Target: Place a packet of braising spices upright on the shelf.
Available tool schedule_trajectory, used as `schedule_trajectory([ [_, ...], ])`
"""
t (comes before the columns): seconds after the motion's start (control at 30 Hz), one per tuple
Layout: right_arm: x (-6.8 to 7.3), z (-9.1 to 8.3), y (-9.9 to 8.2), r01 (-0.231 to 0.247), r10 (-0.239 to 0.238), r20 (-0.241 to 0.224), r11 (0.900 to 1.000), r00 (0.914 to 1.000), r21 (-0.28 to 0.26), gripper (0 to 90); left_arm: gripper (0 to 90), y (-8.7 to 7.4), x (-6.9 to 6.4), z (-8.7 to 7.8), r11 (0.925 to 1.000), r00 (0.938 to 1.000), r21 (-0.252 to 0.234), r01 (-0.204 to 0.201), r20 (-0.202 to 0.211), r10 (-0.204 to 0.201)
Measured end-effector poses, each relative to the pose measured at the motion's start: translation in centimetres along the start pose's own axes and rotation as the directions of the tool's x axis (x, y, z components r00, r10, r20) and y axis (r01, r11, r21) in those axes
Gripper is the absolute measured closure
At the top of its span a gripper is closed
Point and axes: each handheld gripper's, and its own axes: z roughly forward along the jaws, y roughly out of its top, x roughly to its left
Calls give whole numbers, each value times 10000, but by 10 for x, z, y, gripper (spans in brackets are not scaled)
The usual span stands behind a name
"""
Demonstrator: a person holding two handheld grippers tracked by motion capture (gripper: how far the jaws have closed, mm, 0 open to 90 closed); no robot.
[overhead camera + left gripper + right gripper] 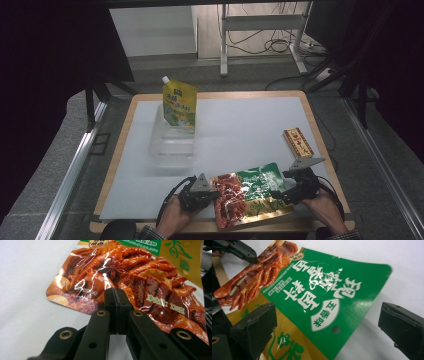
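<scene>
The worktop (240,135) carries a snack pouch (252,195) at its near edge, the pouch's lower rim cut off behind both grippers. The left gripper (216,192) is clamped on its red end. The right gripper (278,194) stands wide open over the green end.

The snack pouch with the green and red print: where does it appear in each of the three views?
High view: the snack pouch lies at the near table edge, between both grippers.
Left gripper view: it takes up the upper right; closed jaws clamp its edge.
Right gripper view: centre, between open jaws.
Shared landmark: its green panel.
</scene>
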Motion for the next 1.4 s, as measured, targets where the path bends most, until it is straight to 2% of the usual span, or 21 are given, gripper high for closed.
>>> schedule_trajectory([
  [0.3, 3, 11, -2, -306, 350, -656, 9973, 9972, 673, 45, 900, 0, 1, 0, 10000, 10000, 36, 41, 17, -41],
  [0.37, 5, 13, -1, -308, 361, -831, 9975, 9959, 639, 37, 900, 0, 1, 0, 10000, 10000, 31, 44, 34, -44],
  [0.53, 8, 14, 2, -365, 421, -883, 9973, 9952, 641, 52, 900, 0, 2, 0, 9999, 9998, 19, 135, 138, -135],
  [0.7, 9, 12, 4, -314, 371, -671, 9960, 9971, 833, 301, 899, 0, 4, 0, 9997, 9994, 19, 252, 225, -253],
  [0.8, 7, 8, 5, -363, 401, -598, 9974, 9974, 623, 462, 899, -1, 5, 0, 9989, 9982, -39, 464, 373, -462],
  [0.9, 4, 2, 6, -579, 604, -821, 9978, 9948, 327, 642, 899, -1, 6, 0, 9988, 9981, -23, 480, 395, -479],
  [1.0, 5, 1, 5, -334, 356, -661, 9989, 9972, 342, 795, 898, -1, 5, 0, 9987, 9981, -47, 510, 355, -508],
  [1.07, 5, 0, 6, -355, 377, -742, 9989, 9965, 307, 839, 893, 0, 5, -1, 9989, 9982, 21, 467, 370, -468],
  [1.1, 6, 0, 6, -305, 327, -709, 9990, 9969, 330, 854, 869, 0, 5, 0, 9984, 9972, -8, 571, 476, -570],
  [1.17, 8, 1, 7, -261, 288, -647, 9988, 9975, 416, 886, 830, 1, 4, -1, 9989, 9979, 26, 467, 455, -468],
  [1.3, 10, 0, 9, -207, 232, -561, 9988, 9982, 455, 893, 768, 2, -1, -3, 10000, 10000, 72, 52, 61, -52],
  [1.4, 10, -1, 11, -187, 208, -537, 9990, 9983, 395, 893, 748, 2, -1, -9, 10000, 10000, -81, 49, -6, -49],
])
